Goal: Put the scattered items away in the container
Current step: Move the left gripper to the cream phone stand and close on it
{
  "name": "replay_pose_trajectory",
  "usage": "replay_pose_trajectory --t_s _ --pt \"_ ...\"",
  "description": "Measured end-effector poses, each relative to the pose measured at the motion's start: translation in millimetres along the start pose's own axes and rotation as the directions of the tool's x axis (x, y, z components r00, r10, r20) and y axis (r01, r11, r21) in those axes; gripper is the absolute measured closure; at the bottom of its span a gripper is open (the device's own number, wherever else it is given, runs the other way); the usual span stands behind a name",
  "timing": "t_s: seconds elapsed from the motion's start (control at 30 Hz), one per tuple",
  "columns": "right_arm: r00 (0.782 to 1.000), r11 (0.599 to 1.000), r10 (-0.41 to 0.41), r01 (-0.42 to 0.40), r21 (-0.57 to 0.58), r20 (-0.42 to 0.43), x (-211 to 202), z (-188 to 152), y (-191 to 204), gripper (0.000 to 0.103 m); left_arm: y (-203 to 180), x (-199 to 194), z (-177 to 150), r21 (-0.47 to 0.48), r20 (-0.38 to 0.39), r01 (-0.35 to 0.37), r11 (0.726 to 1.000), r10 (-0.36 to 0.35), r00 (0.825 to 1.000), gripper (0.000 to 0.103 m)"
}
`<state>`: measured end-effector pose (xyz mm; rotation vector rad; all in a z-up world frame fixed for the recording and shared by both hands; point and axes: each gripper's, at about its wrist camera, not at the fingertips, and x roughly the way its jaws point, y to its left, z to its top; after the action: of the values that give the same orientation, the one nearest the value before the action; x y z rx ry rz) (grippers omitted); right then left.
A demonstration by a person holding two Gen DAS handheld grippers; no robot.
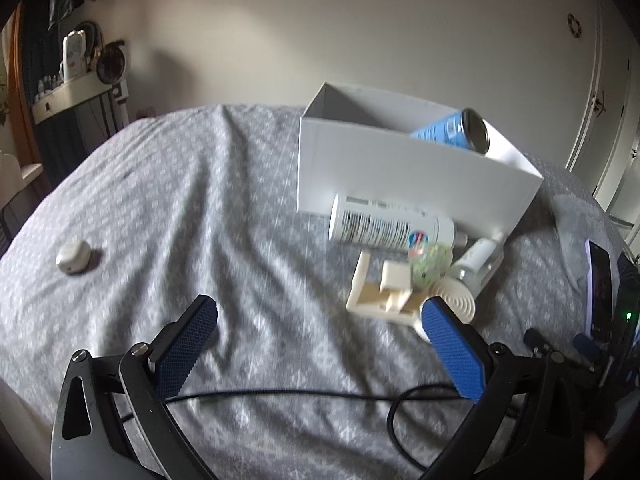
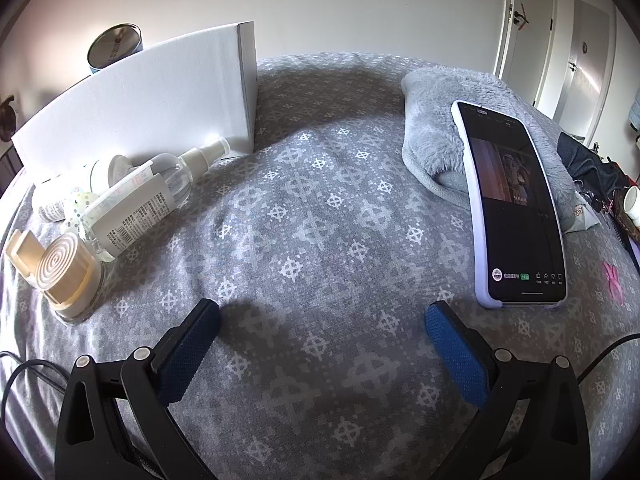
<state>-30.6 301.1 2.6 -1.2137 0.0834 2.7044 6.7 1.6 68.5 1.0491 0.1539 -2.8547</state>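
Note:
A white box [image 1: 400, 168] [image 2: 152, 92] stands on the grey patterned bed, with a blue can [image 1: 456, 130] [image 2: 116, 45] leaning out of it. In front of it lie a white barcoded bottle [image 1: 390, 224], a clear spray bottle [image 2: 180, 172], a white tube [image 2: 128, 212], a dotted ball [image 2: 80, 204], a cream plastic holder [image 1: 384, 286] and a cream spiral-topped jar [image 2: 66, 276] [image 1: 458, 300]. A small white case [image 1: 73, 257] lies alone at far left. My left gripper [image 1: 320, 314] is open, just short of the holder. My right gripper [image 2: 322, 318] is open over bare bedding.
A phone [image 2: 512, 204] with a lit screen leans on a fluffy grey blanket [image 2: 436, 120] at right. A black cable [image 1: 280, 394] loops across the bed under the left gripper. A shelf [image 1: 72, 92] with clutter stands at left, doors [image 2: 560, 40] at right.

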Motion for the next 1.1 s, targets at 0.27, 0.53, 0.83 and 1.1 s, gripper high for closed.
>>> replay_pose_trajectory --t_s 0.27,0.53,0.83,1.1 --pt "1.0 1.0 0.002 -0.002 0.002 0.001 0 0 1 0.0 -42 49 18 0.079 -0.224 0.247 0.966 -0.224 0.948 0.0" --pt "1.0 1.0 0.001 -0.001 0.001 0.001 0 0 1 0.0 -73 80 -21 -0.054 -0.371 0.178 0.983 -0.185 0.91 0.0" --pt "1.0 1.0 0.001 -0.001 0.001 0.0 0 0 1 0.0 -91 103 -11 -0.029 -0.337 0.132 0.991 -0.134 0.932 0.006" --pt "1.0 1.0 0.002 -0.002 0.002 0.001 0 0 2 0.0 -57 74 -19 -0.006 -0.334 0.24 0.971 -0.228 0.915 0.045"
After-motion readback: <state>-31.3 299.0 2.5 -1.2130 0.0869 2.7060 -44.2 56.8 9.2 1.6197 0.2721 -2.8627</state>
